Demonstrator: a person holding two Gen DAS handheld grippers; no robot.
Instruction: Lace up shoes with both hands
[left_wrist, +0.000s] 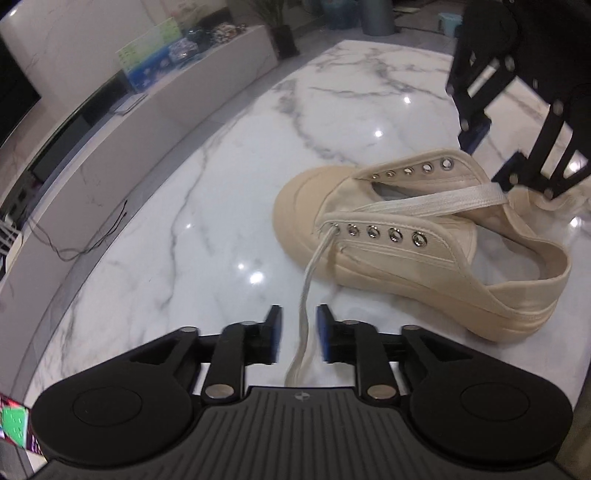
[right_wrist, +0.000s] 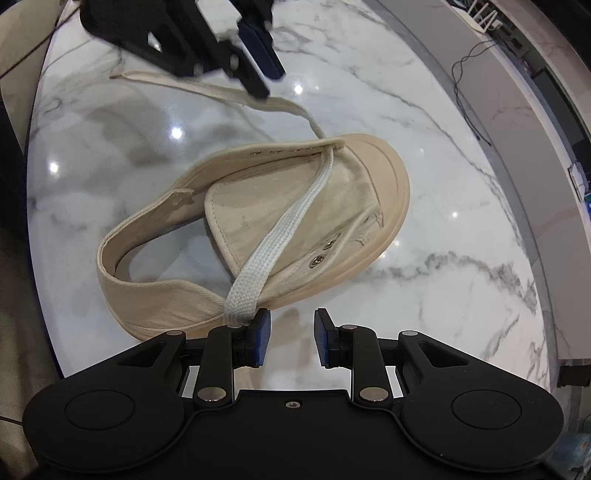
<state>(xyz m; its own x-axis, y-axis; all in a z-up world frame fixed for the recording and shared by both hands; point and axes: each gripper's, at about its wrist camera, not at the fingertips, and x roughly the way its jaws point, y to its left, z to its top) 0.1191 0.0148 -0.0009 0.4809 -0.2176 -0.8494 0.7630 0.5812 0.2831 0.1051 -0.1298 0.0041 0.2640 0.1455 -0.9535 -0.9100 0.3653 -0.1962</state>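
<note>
A beige canvas shoe (left_wrist: 406, 258) lies on the white marble table (left_wrist: 221, 166), toe pointing left. A white flat lace (left_wrist: 306, 291) leaves the first eyelet of the near row and runs down between the pads of my left gripper (left_wrist: 299, 332); the pads stand apart and do not touch it. The lace's other stretch (right_wrist: 291, 218) crosses the tongue to the outer side of the left finger of my right gripper (right_wrist: 291, 339), whose gap is empty. The right gripper (left_wrist: 493, 157) hovers over the shoe's heel end. In the right wrist view the left gripper (right_wrist: 267, 79) hangs beyond the shoe (right_wrist: 351, 192).
A long white bench (left_wrist: 147, 122) with coloured boxes (left_wrist: 155, 59) runs beside the table's curved edge, with a thin dark cable (left_wrist: 74, 251) hanging over it. A dark plant pot (left_wrist: 284, 40) stands on the floor at the far end. Bare marble (right_wrist: 443, 147) surrounds the shoe.
</note>
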